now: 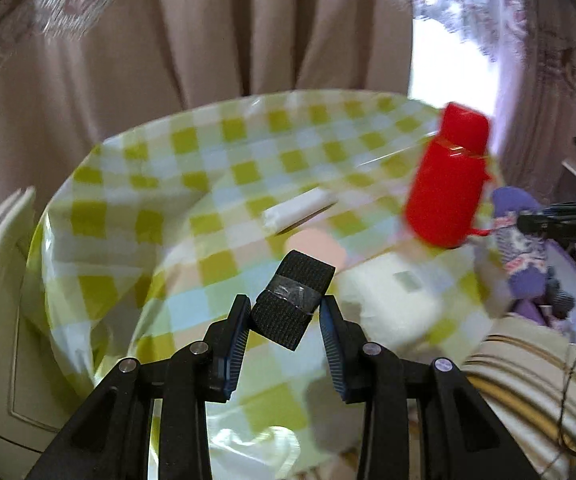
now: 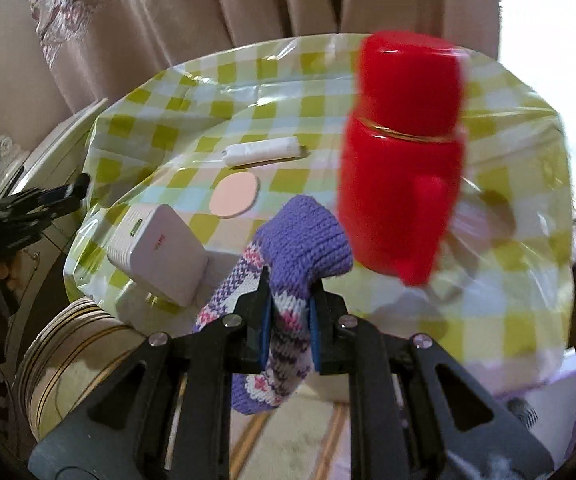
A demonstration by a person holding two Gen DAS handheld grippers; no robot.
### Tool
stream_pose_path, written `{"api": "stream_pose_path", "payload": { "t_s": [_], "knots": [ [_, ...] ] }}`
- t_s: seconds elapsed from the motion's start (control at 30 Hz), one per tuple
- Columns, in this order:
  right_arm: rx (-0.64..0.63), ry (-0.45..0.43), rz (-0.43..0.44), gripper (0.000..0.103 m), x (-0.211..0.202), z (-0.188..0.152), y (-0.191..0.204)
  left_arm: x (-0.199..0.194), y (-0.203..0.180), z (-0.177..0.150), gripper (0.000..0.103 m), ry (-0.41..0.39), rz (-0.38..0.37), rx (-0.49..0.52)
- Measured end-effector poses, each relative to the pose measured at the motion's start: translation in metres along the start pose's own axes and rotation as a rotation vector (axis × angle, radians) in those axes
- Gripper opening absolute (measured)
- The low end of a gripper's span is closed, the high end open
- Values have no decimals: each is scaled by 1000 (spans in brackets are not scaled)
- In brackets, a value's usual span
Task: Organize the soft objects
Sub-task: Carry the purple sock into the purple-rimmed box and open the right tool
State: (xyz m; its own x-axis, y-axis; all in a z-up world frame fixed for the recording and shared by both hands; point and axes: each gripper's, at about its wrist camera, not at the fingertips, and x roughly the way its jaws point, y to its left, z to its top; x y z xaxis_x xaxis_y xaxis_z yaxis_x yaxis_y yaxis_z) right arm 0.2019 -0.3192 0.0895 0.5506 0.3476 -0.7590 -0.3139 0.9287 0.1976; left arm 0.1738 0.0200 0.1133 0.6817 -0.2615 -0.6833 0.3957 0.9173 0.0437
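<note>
1. Left tongs (image 1: 284,320) squeeze a small black strap roll (image 1: 292,303) between their blue pads, up above the table.
2. Right tongs (image 2: 288,320) are clamped tight on a purple knitted sock (image 2: 288,268) with pink and white bits; its ends hang out both ways.
3. Under them is a round table with a green checked cloth (image 1: 216,152).
4. On the cloth stand a red bottle (image 2: 403,152) and a white box (image 2: 160,256).
5. A pink round pad (image 2: 234,195) lies near a white tube (image 2: 264,152), farther back.
6. A striped cushion (image 2: 76,360) sits beside the table.
</note>
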Motion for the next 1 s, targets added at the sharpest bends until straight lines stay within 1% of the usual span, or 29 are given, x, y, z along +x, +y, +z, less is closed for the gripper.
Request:
{"api": "stream_pose_path", "payload": {
  "t_s": [0.1, 0.17, 0.27, 0.33, 0.37, 0.43, 0.67, 0.77, 1.0],
  "knots": [
    [32, -19, -23, 19, -23, -12, -15, -11, -33, 6, 37, -18, -51, 31],
    [48, -28, -44, 19, -37, -21, -26, -14, -59, 8, 37, -21, -104, 44],
    [58, -41, -98, 19, -59, -38, -41, -10, -99, 8, 37, -5, -175, 64],
    [74, -42, -110, 19, -69, -47, -51, -6, -123, 7, 37, 12, -211, 74],
    [85, -42, -122, 19, -75, -53, -57, -2, -139, 7, 37, 22, -245, 77],
    [103, -43, -149, 19, -86, -65, -70, 1, -164, 7, 37, 34, -287, 92],
    [173, -26, -259, 19, -119, -113, -117, 20, -243, 7, 37, 93, -392, 146],
    [207, -17, -297, 19, -129, -130, -137, 23, -273, 5, 37, 114, -423, 169],
    [265, -10, -411, 19, -153, -162, -173, 34, -323, 5, 37, 146, -465, 203]
  ]
}}
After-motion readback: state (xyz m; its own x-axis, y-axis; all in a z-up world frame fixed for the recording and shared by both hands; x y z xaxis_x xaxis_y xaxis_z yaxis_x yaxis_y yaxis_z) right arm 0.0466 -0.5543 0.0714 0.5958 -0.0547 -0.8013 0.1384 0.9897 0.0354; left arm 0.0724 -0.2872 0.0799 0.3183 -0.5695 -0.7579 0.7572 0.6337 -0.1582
